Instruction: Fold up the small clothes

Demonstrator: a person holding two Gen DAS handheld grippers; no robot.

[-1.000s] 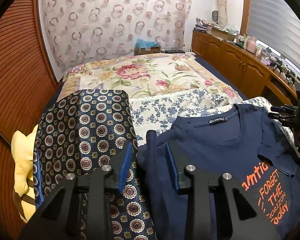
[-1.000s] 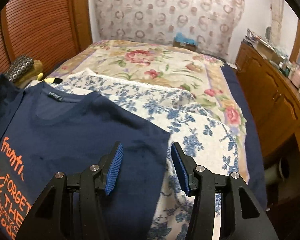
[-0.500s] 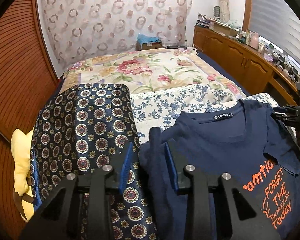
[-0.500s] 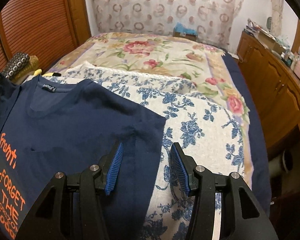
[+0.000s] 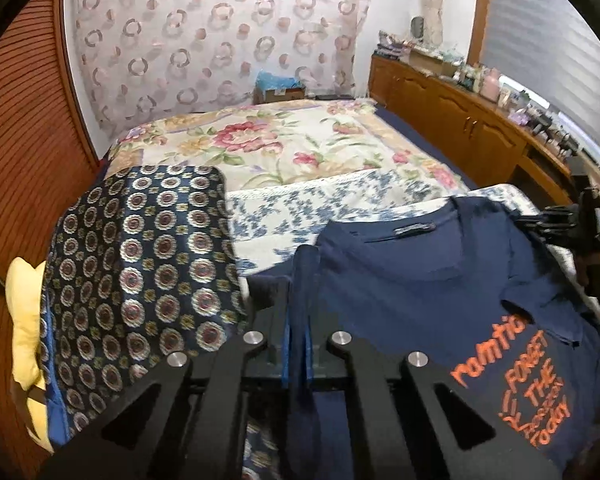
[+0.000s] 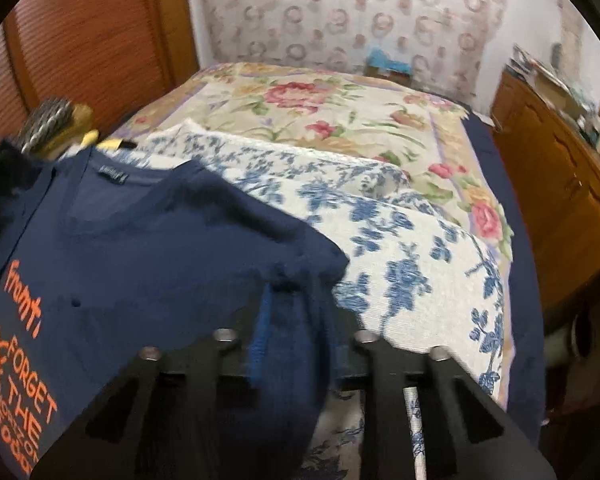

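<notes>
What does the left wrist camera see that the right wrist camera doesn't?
Only the left wrist view shows the medallion-patterned navy cloth spread wide, the yellow fabric beside it, and the right gripper at the shirt's far shoulder. Only the right wrist view shows the blue-flowered white cover stretching to the bed's edge. Both show the navy T-shirt with orange lettering, the floral bedspread, and jaws shut on a pinch of the shirt, left gripper included.
</notes>
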